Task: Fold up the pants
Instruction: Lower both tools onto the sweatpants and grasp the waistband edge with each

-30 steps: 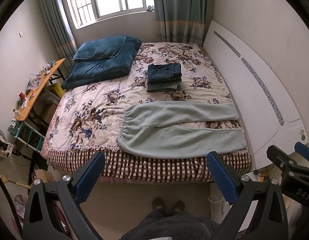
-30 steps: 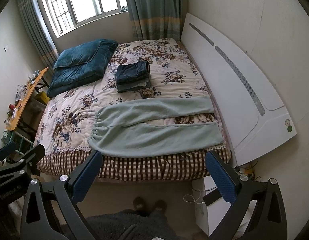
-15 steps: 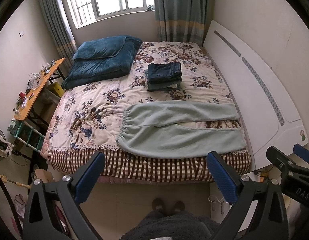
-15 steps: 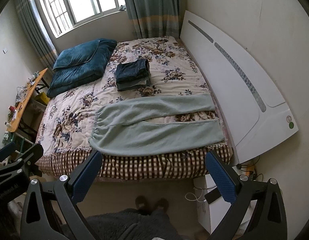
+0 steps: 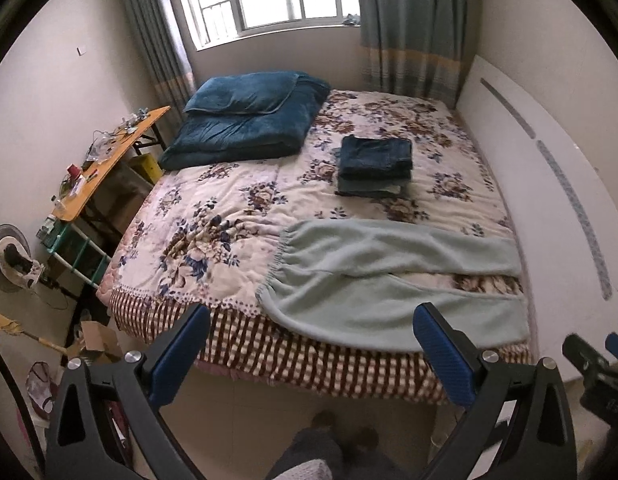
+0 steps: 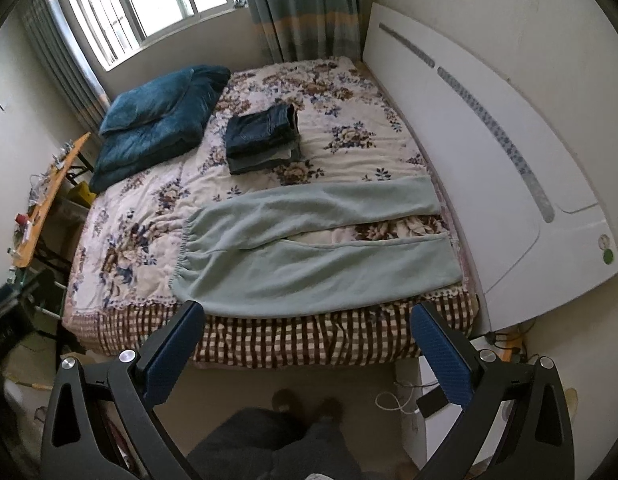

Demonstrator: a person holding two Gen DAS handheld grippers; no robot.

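Light green pants (image 5: 389, 276) lie flat along the near edge of the bed, waistband to the left, both legs spread toward the headboard on the right. They also show in the right wrist view (image 6: 309, 252). My left gripper (image 5: 311, 344) is open and empty, held in front of the bed's near edge, below the pants. My right gripper (image 6: 309, 340) is open and empty, also in front of the bed edge. Neither touches the pants.
A stack of folded dark jeans (image 5: 375, 164) sits mid-bed. A folded blue duvet with pillow (image 5: 245, 120) lies at the far left. A white headboard (image 6: 509, 168) stands on the right, a cluttered wooden desk (image 5: 105, 164) on the left. The person's feet (image 6: 305, 404) stand below.
Both grippers have moved a little closer to the bed; the left view has swung left and the right view has tilted. The pants have not moved.
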